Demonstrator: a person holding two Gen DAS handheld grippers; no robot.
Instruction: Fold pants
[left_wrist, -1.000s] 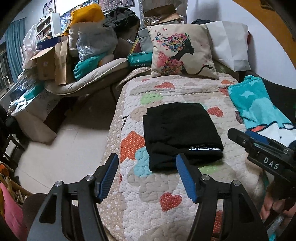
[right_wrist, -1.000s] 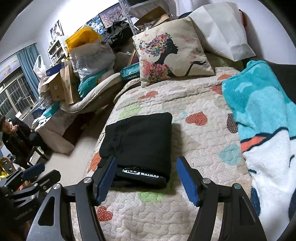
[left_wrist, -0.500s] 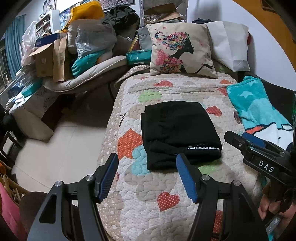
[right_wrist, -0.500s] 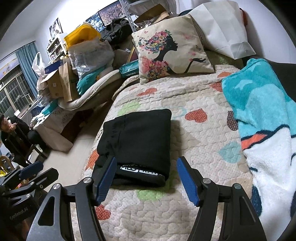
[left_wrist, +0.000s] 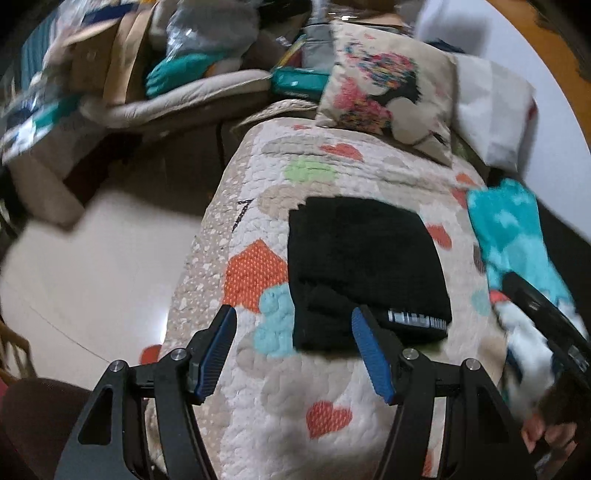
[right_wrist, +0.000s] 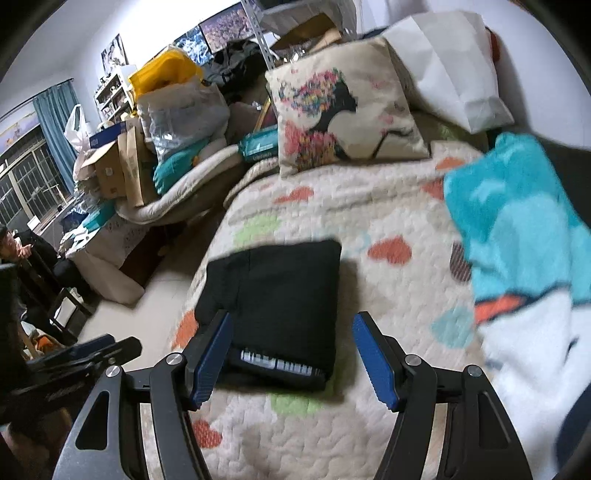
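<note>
The black pants (left_wrist: 362, 266) lie folded into a compact rectangle on the heart-patterned quilt (left_wrist: 280, 398), white-lettered waistband facing me. They also show in the right wrist view (right_wrist: 284, 299). My left gripper (left_wrist: 295, 350) is open and empty, held above the quilt just short of the pants' near left corner. My right gripper (right_wrist: 291, 358) is open and empty, hovering over the near waistband edge. The right gripper's body shows at the right edge of the left wrist view (left_wrist: 546, 325); the left gripper's shows at the lower left of the right wrist view (right_wrist: 74, 358).
A printed cushion (right_wrist: 340, 114) and a white pillow (right_wrist: 450, 66) lie at the bed's head. A turquoise and white blanket (right_wrist: 524, 236) covers the right side. The bed's left edge drops to the floor (left_wrist: 96, 266). Boxes and bags (right_wrist: 147, 147) are piled beyond. A person (right_wrist: 14, 251) sits at far left.
Both grippers have stayed open and drawn back and up a little from the folded pants; the views are blurred by motion. The pants have not moved.
</note>
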